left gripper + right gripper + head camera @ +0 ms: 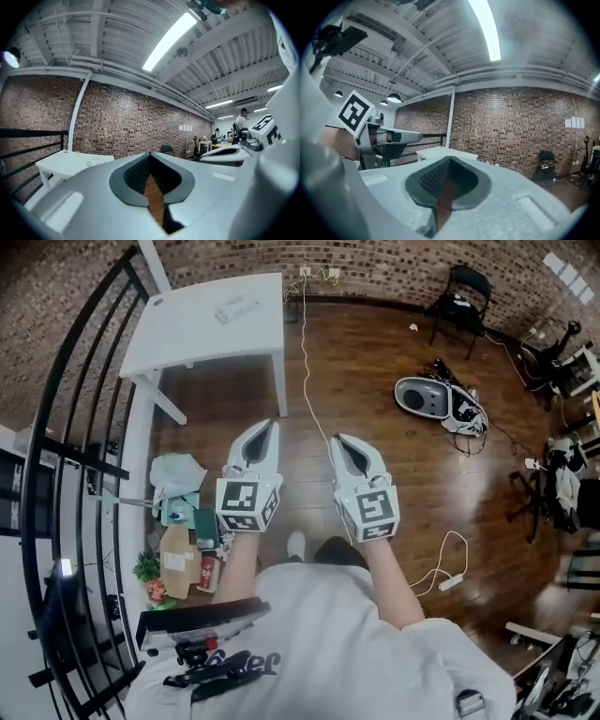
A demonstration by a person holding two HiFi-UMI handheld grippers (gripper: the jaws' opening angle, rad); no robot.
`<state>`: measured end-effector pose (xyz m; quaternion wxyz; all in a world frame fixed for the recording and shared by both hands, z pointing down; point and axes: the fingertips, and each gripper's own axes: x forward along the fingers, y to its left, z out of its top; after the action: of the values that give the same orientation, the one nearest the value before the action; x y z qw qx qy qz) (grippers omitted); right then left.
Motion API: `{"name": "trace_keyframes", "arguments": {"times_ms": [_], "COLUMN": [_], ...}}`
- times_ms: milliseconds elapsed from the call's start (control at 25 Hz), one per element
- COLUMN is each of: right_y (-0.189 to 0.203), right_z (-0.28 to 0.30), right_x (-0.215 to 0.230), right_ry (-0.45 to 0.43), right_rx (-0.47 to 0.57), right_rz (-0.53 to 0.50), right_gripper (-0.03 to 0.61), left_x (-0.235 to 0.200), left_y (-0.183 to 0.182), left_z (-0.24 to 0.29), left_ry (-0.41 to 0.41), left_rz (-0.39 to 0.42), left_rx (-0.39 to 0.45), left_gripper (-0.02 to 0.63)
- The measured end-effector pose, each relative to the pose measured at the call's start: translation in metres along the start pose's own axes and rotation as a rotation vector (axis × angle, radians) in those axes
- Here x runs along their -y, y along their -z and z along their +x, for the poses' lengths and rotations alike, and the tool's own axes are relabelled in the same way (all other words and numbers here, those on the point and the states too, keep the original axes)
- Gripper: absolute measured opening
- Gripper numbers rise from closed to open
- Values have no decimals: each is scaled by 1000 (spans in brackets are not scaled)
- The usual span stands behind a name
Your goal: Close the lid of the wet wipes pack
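Reaching forward side by side above the wooden floor (394,493), the left gripper (271,426) and right gripper (339,441) are each pressing their jaws together, empty.

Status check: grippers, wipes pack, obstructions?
Left gripper and right gripper shut, empty, over wood floor. Pale item on white table ahead, too small to identify. Cable across floor between.

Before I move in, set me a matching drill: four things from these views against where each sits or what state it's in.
Things:
1 white table
2 black chair
3 power strip
4 left gripper

Matches:
A on the wood floor, lower right
B jaws together, nothing between them
C upper left, beside the railing
D by the brick wall, upper right

Pairs: 1-C; 2-D; 3-A; 4-B
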<state>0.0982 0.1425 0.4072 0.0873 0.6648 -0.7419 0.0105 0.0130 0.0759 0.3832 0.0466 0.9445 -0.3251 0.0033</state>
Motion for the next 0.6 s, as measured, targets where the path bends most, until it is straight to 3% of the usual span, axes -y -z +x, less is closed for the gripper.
{"name": "trace_keyframes", "arguments": {"times_ms": [200,360,600], "right_y": [5,3,-16], "right_z": [34,70,147], "right_x": [43,83,149], "right_ry": [17,-12,-69], "right_rx": [-31,-28,21], "right_rz": [18,23,21], "right_gripper": [-12,-12,-12], "left_x": [4,-3,-26], "left_y": [11,23,4], "left_z": [57,111,196], "left_ry": [54,24,-15], "left_rz": [-27,-36,-1], "left_rx": [-30,-65,-47], "left_gripper": [17,17,17]}}
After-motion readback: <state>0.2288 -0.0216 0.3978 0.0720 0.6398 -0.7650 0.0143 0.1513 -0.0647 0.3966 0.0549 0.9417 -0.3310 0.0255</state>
